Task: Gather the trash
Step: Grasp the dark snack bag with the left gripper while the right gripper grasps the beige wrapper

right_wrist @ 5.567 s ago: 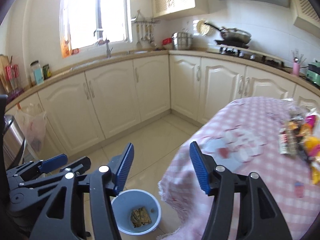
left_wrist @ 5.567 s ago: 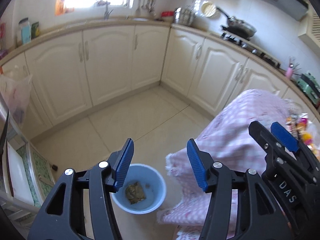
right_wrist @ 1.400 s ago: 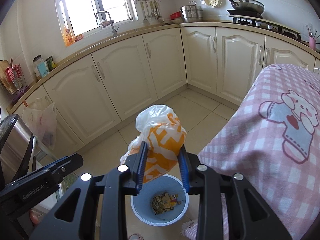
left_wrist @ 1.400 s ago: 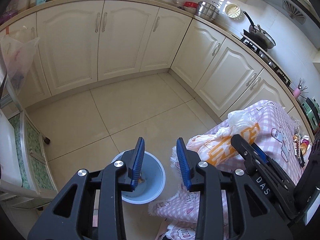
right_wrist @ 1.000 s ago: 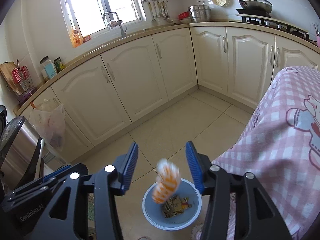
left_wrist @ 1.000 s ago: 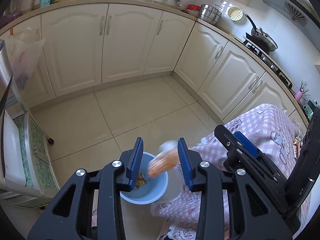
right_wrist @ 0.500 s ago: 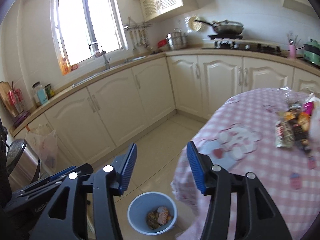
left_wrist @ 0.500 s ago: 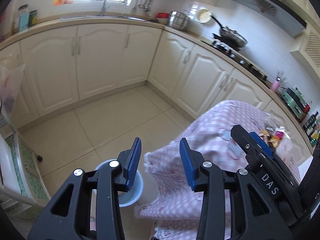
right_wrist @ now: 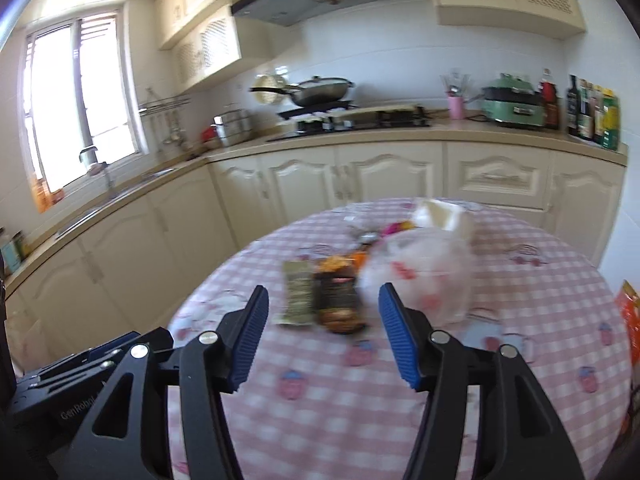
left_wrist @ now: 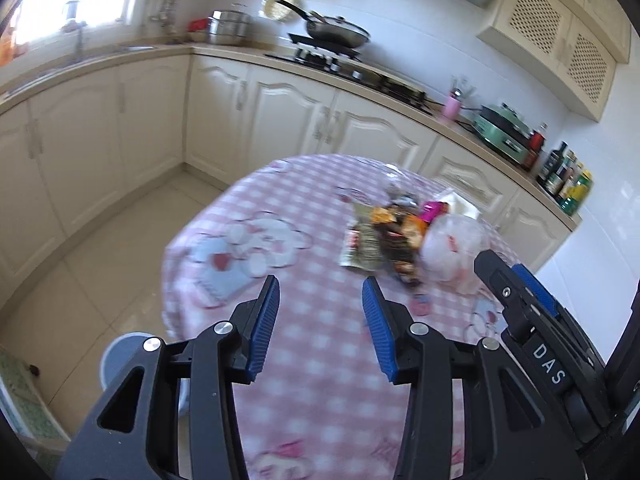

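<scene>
- Trash [right_wrist: 332, 300], a blurred heap of snack wrappers beside a white plastic bag [right_wrist: 424, 276], lies on the pink checked tabletop [right_wrist: 520, 340] ahead of both my tools.
- My left gripper [left_wrist: 320, 320] hangs above the tabletop, its jaws opening with nothing between them.
- My right gripper [right_wrist: 320, 336] points toward the wrappers, its jaws opening and empty too.
- A pale blue bin [left_wrist: 120, 344] stands on the floor by the table's edge, half hidden behind my left gripper.
- Cream cabinets [right_wrist: 360, 176] line the kitchen behind.
</scene>
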### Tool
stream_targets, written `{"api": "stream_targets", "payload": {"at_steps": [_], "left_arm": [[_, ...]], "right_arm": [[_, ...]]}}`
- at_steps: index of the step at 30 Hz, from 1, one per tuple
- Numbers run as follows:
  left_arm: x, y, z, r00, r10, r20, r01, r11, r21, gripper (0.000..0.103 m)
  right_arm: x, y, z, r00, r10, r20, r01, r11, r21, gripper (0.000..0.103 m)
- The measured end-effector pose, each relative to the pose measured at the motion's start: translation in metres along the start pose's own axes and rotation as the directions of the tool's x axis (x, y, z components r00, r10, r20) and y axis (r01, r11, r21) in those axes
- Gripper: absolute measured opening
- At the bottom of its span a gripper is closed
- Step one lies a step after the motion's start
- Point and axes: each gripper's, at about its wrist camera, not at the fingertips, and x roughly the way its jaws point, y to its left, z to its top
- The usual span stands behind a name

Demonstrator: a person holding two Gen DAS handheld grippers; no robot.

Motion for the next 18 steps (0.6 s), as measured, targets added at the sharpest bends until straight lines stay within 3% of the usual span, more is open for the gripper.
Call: {"api": "stream_targets", "payload": {"at_steps": [8, 18], "left_arm": [[0.054, -0.058, -0.002, 0.997, -0.036, -0.070, 0.039, 0.999, 0.033, 0.041], [0.105, -0.076, 0.002, 0.992, 0.002, -0.124, 0.003, 0.999, 0.037, 0.041]], "right_arm": [[0.022, -0.072, -0.006, 0.996, -0.072, -0.060, 0.077, 0.993, 0.084, 0.058], [0.052, -0.097, -0.002, 0.994, -0.043, -0.097, 0.057, 0.988, 0.143, 0.059]]}}
